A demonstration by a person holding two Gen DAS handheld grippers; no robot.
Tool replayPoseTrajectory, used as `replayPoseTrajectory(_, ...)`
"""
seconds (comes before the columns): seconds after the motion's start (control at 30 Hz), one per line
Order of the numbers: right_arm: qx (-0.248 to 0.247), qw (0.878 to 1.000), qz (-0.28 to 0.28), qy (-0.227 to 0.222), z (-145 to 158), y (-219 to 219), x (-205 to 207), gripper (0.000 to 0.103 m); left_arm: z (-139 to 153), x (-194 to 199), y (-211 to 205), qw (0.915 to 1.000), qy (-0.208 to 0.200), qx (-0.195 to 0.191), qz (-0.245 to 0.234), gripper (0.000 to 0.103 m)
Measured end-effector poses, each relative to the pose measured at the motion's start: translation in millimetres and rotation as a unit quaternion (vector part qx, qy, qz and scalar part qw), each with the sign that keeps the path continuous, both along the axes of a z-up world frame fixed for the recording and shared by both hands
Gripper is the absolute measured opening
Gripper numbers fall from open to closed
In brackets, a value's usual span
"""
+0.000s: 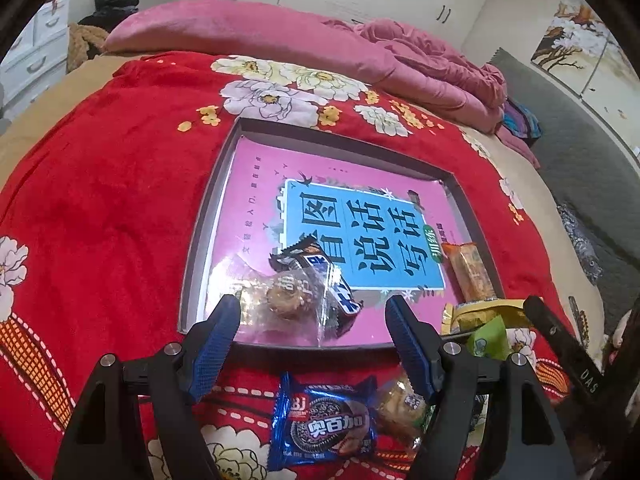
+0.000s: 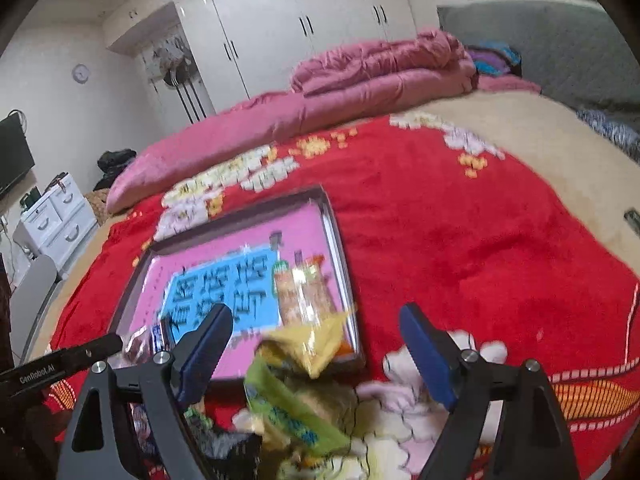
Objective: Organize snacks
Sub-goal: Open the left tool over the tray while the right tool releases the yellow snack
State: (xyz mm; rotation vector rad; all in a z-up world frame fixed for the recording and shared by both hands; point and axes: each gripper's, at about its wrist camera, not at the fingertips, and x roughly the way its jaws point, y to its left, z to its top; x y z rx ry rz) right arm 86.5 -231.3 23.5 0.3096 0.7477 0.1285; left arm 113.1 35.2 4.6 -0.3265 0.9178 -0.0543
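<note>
The shallow grey tray with its pink printed base lay on my red flowered blanket on the bed, white wardrobes behind. An orange biscuit packet lay lengthwise along its right wall. My left claw and right claw gaped, empty.

Both grippers same build: matte black angular frames with triangular cutouts, silver round screw heads at the pivots, blue ribbed pads on the finger insides. Left gripper, right gripper. White "GenRobot.AI" lettering on left gripper's finger; partial "DAS" on right gripper's finger.
</note>
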Motion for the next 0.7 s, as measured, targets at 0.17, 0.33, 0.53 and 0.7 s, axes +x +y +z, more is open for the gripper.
replayPoseTrajectory(0.17, -0.01, 1.0, 0.002, 0.002, 0, 3, -8, 0.085, 1, -3, -6, 1.0, 0.002, 0.002, -0.009, 0.076)
replayPoseTrajectory(0.33, -0.009, 1.0, 0.025, 0.0, -4, 13, -4, 0.08, 1, -5, -12, 0.9998, 0.004, 0.002, -0.018, 0.076)
replayPoseTrajectory(0.53, -0.04, 0.998, 0.021, 0.039, -19, 14, 5, 0.05, -1, -4, -15, 0.9997, 0.007, 0.001, -0.025, 0.076)
replayPoseTrajectory(0.7, -0.037, 0.999, 0.026, 0.025, -19, 14, 7, 0.039, -3, -4, -16, 0.9996, 0.01, 0.001, -0.028, 0.076)
